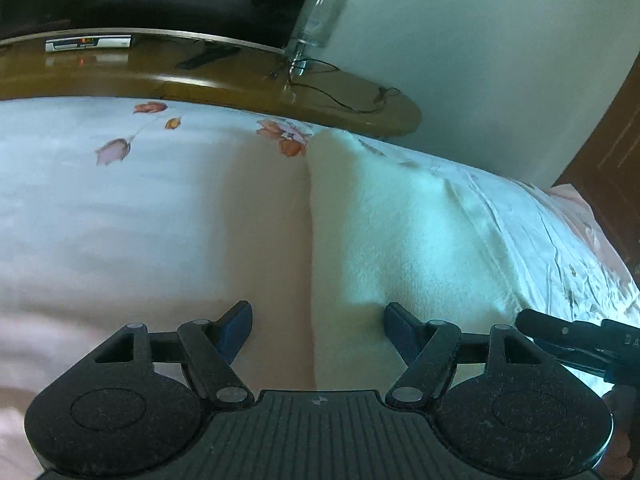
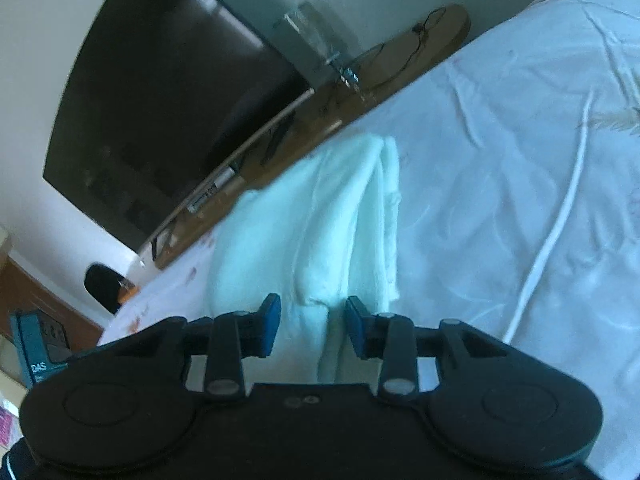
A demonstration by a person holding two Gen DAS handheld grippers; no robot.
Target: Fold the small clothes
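A small white terry garment (image 1: 400, 232) lies on the floral bedsheet (image 1: 100, 200), its left edge running down the middle of the left wrist view. My left gripper (image 1: 318, 330) is open, its blue pads on either side of that edge, just above the cloth. In the right wrist view the garment (image 2: 320, 220) lies folded in long ridges. My right gripper (image 2: 312, 326) is open with a fold of the garment between its pads. The right gripper's body also shows at the right edge of the left wrist view (image 1: 580, 340).
A wooden shelf (image 1: 240, 84) runs along the far side of the bed, with a TV (image 2: 168, 92), a set-top box (image 1: 88, 43), a remote (image 1: 206, 58), a glass stand (image 1: 316, 20) and cables. A white cord (image 2: 560, 220) lies on the sheet at the right.
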